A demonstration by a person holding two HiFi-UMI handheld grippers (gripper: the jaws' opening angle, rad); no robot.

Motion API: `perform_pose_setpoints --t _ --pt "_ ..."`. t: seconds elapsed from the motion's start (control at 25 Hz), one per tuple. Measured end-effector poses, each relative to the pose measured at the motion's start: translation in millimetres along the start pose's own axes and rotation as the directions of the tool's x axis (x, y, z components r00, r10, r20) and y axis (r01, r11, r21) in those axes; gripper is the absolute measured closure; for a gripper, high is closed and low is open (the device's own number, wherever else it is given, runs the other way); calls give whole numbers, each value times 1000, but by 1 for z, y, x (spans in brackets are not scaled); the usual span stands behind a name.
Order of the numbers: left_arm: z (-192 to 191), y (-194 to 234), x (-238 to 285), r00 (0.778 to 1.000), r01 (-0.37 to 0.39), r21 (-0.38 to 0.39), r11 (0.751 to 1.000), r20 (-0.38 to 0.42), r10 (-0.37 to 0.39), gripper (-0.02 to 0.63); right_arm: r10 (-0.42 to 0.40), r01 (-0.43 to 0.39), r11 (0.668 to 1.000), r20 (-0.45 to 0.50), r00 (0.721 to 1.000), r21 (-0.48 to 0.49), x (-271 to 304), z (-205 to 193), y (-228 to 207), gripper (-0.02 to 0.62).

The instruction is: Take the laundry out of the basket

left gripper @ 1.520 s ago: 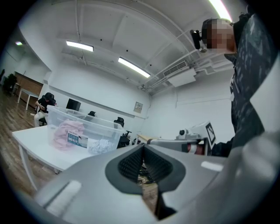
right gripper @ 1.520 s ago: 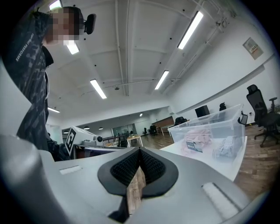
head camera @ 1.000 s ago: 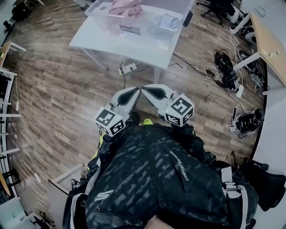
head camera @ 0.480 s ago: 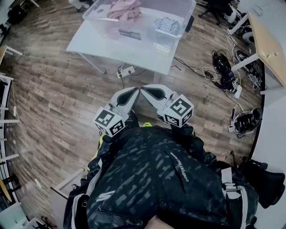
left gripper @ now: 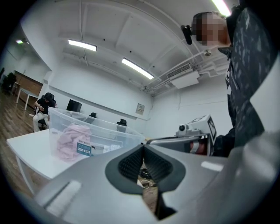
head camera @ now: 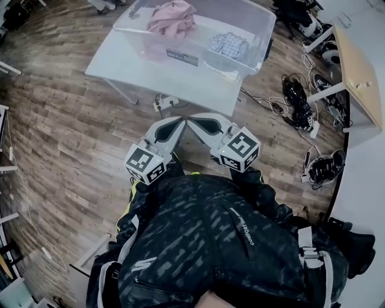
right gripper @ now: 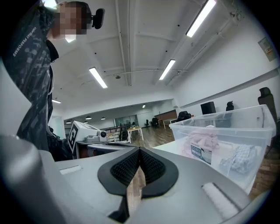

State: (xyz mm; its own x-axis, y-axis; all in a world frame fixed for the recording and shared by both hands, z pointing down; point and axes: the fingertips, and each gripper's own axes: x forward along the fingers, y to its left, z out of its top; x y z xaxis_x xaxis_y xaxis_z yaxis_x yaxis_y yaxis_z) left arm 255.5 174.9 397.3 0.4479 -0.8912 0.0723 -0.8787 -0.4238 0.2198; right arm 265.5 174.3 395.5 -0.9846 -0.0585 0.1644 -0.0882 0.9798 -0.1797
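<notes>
The left gripper [head camera: 182, 121] and right gripper [head camera: 196, 120] are hovering side by side, both with jaws closed on nothing. At 12 o'clock, a clear plastic basket [head camera: 210, 63] is sitting on the white tabletop [head camera: 132, 63], holding a crumpled pink garment [head camera: 171, 17] and, at its 3 o'clock, a checked cloth [head camera: 228, 43].

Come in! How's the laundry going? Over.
Left hand-held gripper shut, empty; right hand-held gripper same. Pink garment, checked cloth in basket, untouched. Nothing blocking.
</notes>
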Motion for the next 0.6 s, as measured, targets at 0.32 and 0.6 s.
perform_pose_setpoints --t 0.32,0.6 --pt "26 81 3 998 60 41 997 -23 -59 596 -29 28 1000 -39 999 -13 75 25 -31 597" --pt "69 147 17 995 99 49 994 0 -99 597 -53 50 997 -63 997 -53 132 70 -68 597"
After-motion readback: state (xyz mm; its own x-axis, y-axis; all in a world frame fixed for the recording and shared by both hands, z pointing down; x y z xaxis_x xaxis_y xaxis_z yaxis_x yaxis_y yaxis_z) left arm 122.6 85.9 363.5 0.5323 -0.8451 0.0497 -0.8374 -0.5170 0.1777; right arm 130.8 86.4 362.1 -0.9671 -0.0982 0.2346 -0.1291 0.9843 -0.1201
